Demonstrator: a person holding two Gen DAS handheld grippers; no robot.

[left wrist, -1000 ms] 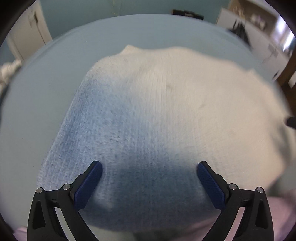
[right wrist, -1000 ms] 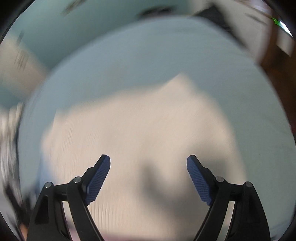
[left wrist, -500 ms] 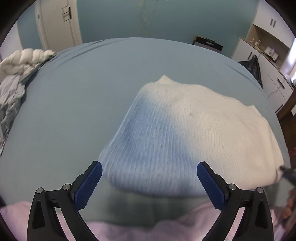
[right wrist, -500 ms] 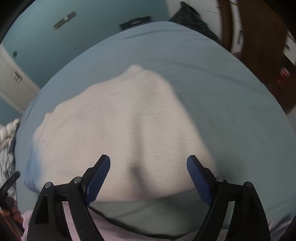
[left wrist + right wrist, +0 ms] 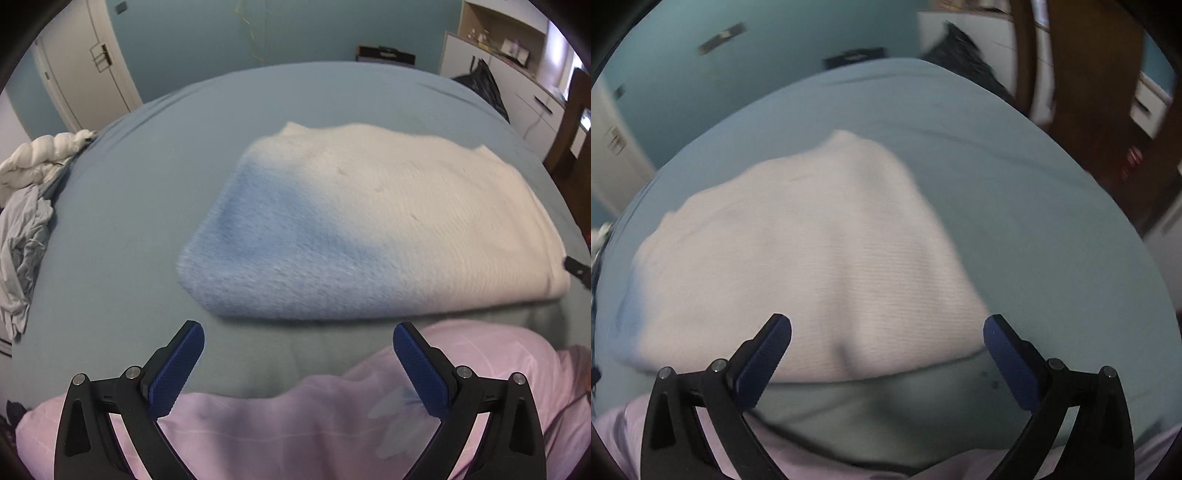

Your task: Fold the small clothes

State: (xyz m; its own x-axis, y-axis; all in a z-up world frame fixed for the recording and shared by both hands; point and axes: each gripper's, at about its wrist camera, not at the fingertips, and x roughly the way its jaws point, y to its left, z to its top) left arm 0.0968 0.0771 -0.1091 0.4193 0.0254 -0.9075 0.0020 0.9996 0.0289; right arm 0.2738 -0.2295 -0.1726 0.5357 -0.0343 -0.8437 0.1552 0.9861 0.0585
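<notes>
The left gripper [image 5: 298,363] hangs with its jaws spread wide and nothing between them. The right gripper [image 5: 887,360] is opening its jaws, also gripping nothing. A folded cream and blue sweater [image 5: 369,229] lies flat on the blue bed [image 5: 122,206], just beyond both grippers. No writing can be read.

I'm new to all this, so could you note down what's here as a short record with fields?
surface: bed with blue-grey sheet
garment: folded white and blue knit sweater, lying flat
left gripper: open, empty, short of the sweater's near edge
right gripper: jaws opening, nothing between them, over the near edge
aside: crumpled clothes at the bed's left edge
</notes>
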